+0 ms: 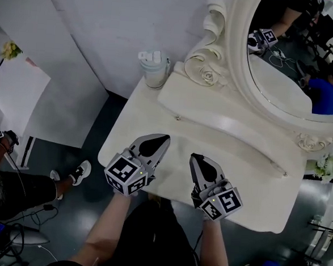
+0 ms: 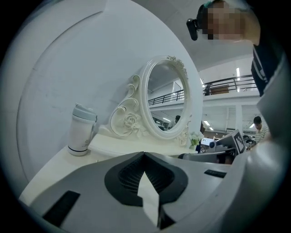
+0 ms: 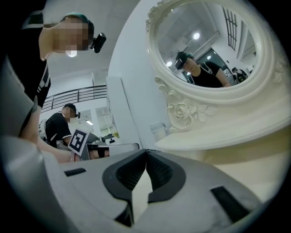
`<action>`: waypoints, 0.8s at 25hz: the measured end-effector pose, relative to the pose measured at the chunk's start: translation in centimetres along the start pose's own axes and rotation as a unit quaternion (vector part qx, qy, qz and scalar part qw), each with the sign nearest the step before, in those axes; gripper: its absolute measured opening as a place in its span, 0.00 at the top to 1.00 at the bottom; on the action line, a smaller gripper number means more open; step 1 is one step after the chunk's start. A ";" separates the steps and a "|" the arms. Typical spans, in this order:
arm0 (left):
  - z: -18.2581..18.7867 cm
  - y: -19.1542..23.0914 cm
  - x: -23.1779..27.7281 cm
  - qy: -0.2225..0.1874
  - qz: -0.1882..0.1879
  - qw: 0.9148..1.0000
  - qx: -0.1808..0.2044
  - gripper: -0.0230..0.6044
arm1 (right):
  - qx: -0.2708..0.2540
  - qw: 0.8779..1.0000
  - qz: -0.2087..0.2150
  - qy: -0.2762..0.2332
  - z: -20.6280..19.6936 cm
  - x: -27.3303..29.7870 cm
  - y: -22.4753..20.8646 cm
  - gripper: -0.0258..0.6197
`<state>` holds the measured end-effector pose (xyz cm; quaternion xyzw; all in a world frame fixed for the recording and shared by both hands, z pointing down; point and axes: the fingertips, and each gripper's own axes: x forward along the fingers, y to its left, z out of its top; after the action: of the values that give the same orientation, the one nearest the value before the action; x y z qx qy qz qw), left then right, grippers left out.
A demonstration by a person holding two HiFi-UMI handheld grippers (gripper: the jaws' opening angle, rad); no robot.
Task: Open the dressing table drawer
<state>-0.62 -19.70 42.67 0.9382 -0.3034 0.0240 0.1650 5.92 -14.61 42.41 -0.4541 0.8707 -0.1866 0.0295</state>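
The cream dressing table [image 1: 248, 183] stands against the wall with an oval mirror [image 1: 296, 65] on its raised back tier [image 1: 230, 120]. Two small knobs [image 1: 178, 118] [image 1: 283, 174] show on that tier's front. No drawer front below the tabletop is visible. My left gripper [image 1: 157, 140] hovers over the tabletop's front left, jaws shut and empty. My right gripper [image 1: 197, 159] is beside it, jaws also shut and empty. In the left gripper view my left gripper [image 2: 144, 154] points toward the mirror [image 2: 166, 98]. In the right gripper view my right gripper [image 3: 146, 151] faces the tier [image 3: 227, 136].
A white tumbler [image 1: 152, 70] stands at the table's back left corner. A small flower bunch [image 1: 326, 164] sits at the right end. A person [image 1: 4, 175] sits on the floor to the left, with cables nearby. A white panel [image 1: 61, 94] leans left of the table.
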 end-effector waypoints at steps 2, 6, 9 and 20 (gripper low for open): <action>-0.4 0.3 1.0 0.010 -0.010 1.000 0.010 0.96 | 0.000 1.000 -0.002 0.000 -0.1 0.8 -0.6 0.95; -1.5 0.9 2.6 0.030 -0.013 0.999 0.011 0.96 | 0.004 1.000 -0.001 0.005 -0.5 2.0 -1.4 0.95; -2.1 1.9 3.4 0.035 0.000 0.999 -0.004 0.96 | 0.008 1.000 -0.001 0.009 -0.8 3.0 -2.1 0.95; -4.4 4.8 6.2 0.062 0.041 0.997 -0.037 0.84 | 0.027 0.999 0.004 0.028 -2.3 5.8 -4.8 0.95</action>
<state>1.92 -25.38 49.09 0.9148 -0.3318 0.0776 0.2171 5.72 -21.09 46.94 -0.4443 0.8676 -0.2224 0.0182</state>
